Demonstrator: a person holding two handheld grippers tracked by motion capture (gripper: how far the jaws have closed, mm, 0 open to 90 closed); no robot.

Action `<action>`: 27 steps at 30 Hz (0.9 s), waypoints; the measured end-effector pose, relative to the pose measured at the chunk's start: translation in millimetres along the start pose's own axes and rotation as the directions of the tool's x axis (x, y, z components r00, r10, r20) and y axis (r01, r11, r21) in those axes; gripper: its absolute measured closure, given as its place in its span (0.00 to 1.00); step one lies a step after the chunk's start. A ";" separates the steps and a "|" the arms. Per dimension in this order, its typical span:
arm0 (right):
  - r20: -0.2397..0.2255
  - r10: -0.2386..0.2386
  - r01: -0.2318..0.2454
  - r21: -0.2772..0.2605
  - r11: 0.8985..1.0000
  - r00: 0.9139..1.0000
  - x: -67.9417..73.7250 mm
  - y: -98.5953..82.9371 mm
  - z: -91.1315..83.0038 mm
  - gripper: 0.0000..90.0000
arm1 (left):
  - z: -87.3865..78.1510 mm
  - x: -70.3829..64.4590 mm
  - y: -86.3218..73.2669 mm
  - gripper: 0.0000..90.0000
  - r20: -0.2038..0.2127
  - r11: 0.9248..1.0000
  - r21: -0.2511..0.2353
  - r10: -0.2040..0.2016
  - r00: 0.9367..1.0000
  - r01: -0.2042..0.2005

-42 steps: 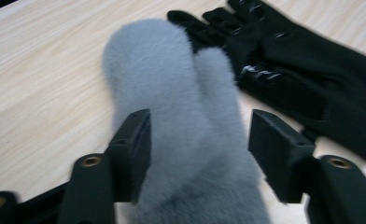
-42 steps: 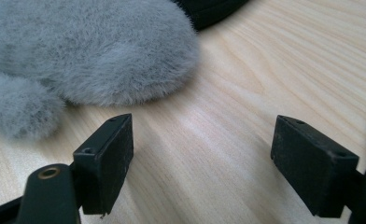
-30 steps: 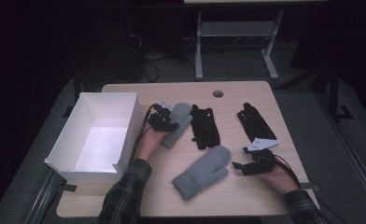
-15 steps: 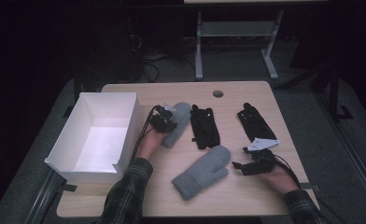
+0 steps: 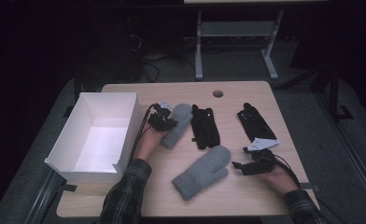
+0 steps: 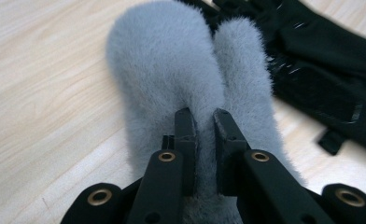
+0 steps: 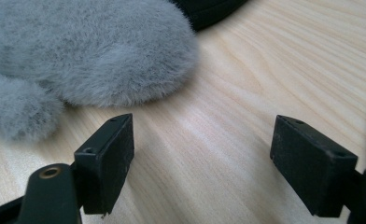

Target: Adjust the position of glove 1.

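Two fluffy grey mittens lie on the wooden table. My left gripper [image 5: 166, 122] is shut on the cuff end of the upper mitten [image 5: 178, 122]. In the left gripper view its jaws [image 6: 203, 122] pinch the fur of that mitten [image 6: 172, 70], whose thumb points away. The lower mitten [image 5: 203, 171] lies diagonally near the front edge. My right gripper [image 5: 239, 166] rests just right of it, open. In the right gripper view the jaws [image 7: 202, 140] stand wide apart over bare wood, with the mitten's tip [image 7: 92, 51] a little beyond the left jaw.
A black glove [image 5: 205, 127] lies beside the held mitten, and it also appears in the left gripper view [image 6: 321, 70]. A second black glove [image 5: 255, 122] with a white tag [image 5: 263, 143] lies at the right. An open white box [image 5: 130, 122] stands at the left. A cable hole [image 5: 217, 93] sits near the far edge.
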State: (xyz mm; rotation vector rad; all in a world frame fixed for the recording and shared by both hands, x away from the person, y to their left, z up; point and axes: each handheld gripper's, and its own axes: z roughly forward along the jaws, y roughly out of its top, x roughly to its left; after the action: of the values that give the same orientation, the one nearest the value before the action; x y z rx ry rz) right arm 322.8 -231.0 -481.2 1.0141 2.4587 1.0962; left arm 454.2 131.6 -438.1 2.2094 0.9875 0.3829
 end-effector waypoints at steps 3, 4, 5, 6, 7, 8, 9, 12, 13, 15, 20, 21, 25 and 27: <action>-0.006 -0.005 0.005 0.003 1.000 1.000 0.2 0.0 0.3 0.22 | -9.2 -4.1 2.1 0.91 0.004 1.000 -0.014 -0.010 1.000 0.010; -0.009 -0.016 0.016 0.005 1.000 1.000 -0.3 -0.1 0.5 0.21 | -14.3 -7.2 2.3 0.91 0.010 1.000 -0.021 -0.022 1.000 0.022; -0.009 -0.016 0.016 0.005 1.000 1.000 -0.3 -0.1 0.5 0.21 | -14.3 -7.2 2.3 0.91 0.010 1.000 -0.021 -0.022 1.000 0.022; -0.009 -0.017 0.018 0.006 1.000 1.000 -0.2 0.0 0.5 0.20 | -17.7 -8.9 2.2 0.91 0.020 0.999 -0.028 -0.028 0.999 0.029; -0.011 -0.019 0.019 0.007 1.000 1.000 -0.2 0.0 0.6 0.20 | -20.6 -10.1 2.3 0.91 0.026 0.999 -0.028 -0.025 0.999 0.025; -0.011 -0.019 0.019 0.007 1.000 1.000 -0.2 0.0 0.6 0.20 | -26.4 -13.7 2.2 0.91 0.036 0.999 -0.036 -0.020 0.999 0.021; -0.011 -0.019 0.019 0.007 1.000 1.000 -0.2 0.0 0.6 0.20 | -26.4 -13.7 2.2 0.91 0.036 0.999 -0.036 -0.020 0.999 0.021; -0.011 -0.019 0.019 0.009 1.000 1.000 -0.2 0.1 0.9 0.19 | -36.2 -18.6 2.2 0.92 0.064 0.998 -0.054 -0.009 0.998 0.012; -0.011 -0.021 0.021 0.009 1.000 1.000 -0.3 0.1 0.8 0.18 | -39.6 -20.1 2.2 0.92 0.071 0.998 -0.059 -0.001 0.997 0.005; -0.012 -0.017 0.017 0.008 1.000 1.000 0.2 0.2 1.0 0.18 | -48.5 -25.6 2.7 0.92 0.112 0.997 -0.072 0.015 0.994 -0.007; -0.012 -0.013 0.013 0.011 1.000 1.000 0.5 0.3 1.0 0.18 | -58.6 -34.3 4.9 0.92 0.144 0.995 -0.092 0.040 0.989 -0.026; -0.012 -0.013 0.013 0.010 1.000 1.000 0.5 0.3 1.0 0.18 | -61.5 -36.6 5.4 0.92 0.156 0.994 -0.100 0.047 0.987 -0.031; -0.012 -0.013 0.013 0.011 1.000 1.000 0.5 0.3 1.0 0.18 | -69.2 -45.7 4.1 0.92 0.180 0.992 -0.114 0.070 0.981 -0.050; -0.012 -0.013 0.013 0.011 1.000 1.000 0.6 0.3 1.0 0.18 | -71.2 -50.5 1.8 0.93 0.196 0.991 -0.119 0.077 0.978 -0.054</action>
State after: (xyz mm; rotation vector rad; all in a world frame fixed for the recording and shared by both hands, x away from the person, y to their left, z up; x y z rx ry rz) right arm 323.0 -230.0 -481.6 0.9966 2.4798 1.0897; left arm 385.3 126.2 -384.8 2.1339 0.7682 0.2344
